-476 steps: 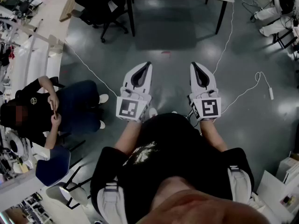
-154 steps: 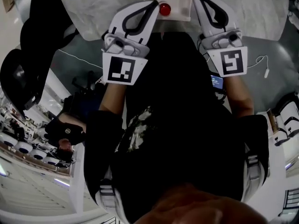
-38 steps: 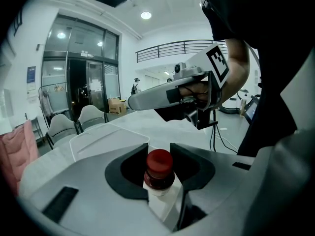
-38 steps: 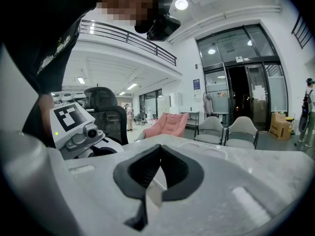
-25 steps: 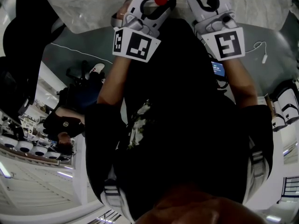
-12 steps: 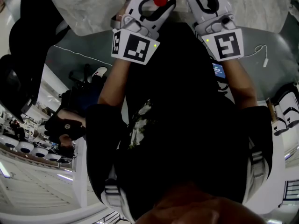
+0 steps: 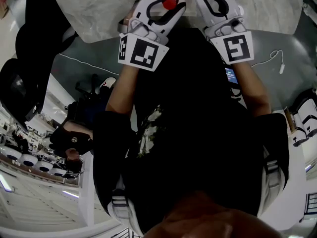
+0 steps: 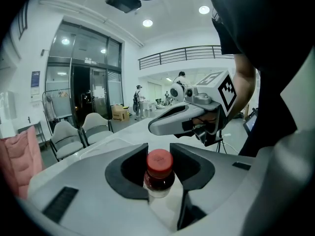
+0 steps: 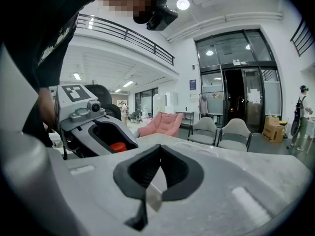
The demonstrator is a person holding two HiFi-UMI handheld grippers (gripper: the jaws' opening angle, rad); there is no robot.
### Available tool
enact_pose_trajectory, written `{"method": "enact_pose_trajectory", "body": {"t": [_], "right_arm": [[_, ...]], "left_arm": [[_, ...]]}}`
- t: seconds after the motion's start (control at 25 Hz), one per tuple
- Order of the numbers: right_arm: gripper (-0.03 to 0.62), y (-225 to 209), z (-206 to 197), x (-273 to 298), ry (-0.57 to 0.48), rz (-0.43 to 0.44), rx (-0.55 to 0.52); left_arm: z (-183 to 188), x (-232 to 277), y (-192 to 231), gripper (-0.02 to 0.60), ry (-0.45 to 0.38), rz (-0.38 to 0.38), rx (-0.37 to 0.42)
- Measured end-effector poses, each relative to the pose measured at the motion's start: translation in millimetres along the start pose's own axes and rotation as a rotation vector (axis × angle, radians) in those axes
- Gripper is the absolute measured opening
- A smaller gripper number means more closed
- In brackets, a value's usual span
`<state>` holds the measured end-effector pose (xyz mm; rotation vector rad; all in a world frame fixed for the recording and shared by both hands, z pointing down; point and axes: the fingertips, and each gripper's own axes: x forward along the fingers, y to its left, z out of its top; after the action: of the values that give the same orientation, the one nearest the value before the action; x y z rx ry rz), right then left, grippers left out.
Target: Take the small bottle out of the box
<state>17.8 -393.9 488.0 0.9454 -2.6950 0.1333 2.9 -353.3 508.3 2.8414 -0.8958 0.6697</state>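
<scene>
Claw pair side by side over a pale marbled surface (image 7: 99, 9): left claw (image 8: 158, 154) clamped on the small bottle (image 8: 158, 180), dark pads pressed to both sides just below the red cap (image 8: 160, 162). Bottle upright, dark contents under the cap, lower end hidden behind the grey body of the left claw. In the head view, cap framed between the two white jaws, over the near edge of the surface.

Right claw (image 9: 158, 156) narrowed all the way, pads meeting along a single line, pointed out across the same surface just beside the left claw, the two apart and roughly parallel.

From the left gripper view, right claw crossing the frame above and beyond the bottle, marker cube (image 8: 222, 90) next to the person's forearm (image 8: 246, 82). From the right gripper view, left claw at the frame's left edge, red cap showing in its opening.

Beyond the surface: grey chairs (image 9: 219, 132), a pink armchair (image 9: 165, 124), tall glass doors (image 9: 236, 77) and a railed upper gallery (image 8: 182, 53). Down on the floor side of the head view: another person in dark clothes (image 7: 72, 142) and a black chair (image 7: 29, 48).
</scene>
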Motion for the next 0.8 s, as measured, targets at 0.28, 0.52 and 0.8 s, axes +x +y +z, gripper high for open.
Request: {"method": "enact_pose_trajectory", "body": {"t": [0.28, 0.52, 0.8], "right_arm": [[-0.005, -9, 4, -6, -0.004, -0.034, 0.023], [-0.005, -12, 9, -9, -0.015, -0.057, 0.028], [-0.005, -11, 20, -15, -0.027, -0.072, 0.017]], "left_arm": [[17, 0, 3, 0.149, -0.033, -0.003, 0.006], [29, -1, 7, 0.149, -0.028, 0.003, 0.029], [54, -9, 9, 0.149, -0.074, 0.000, 0.041]]}}
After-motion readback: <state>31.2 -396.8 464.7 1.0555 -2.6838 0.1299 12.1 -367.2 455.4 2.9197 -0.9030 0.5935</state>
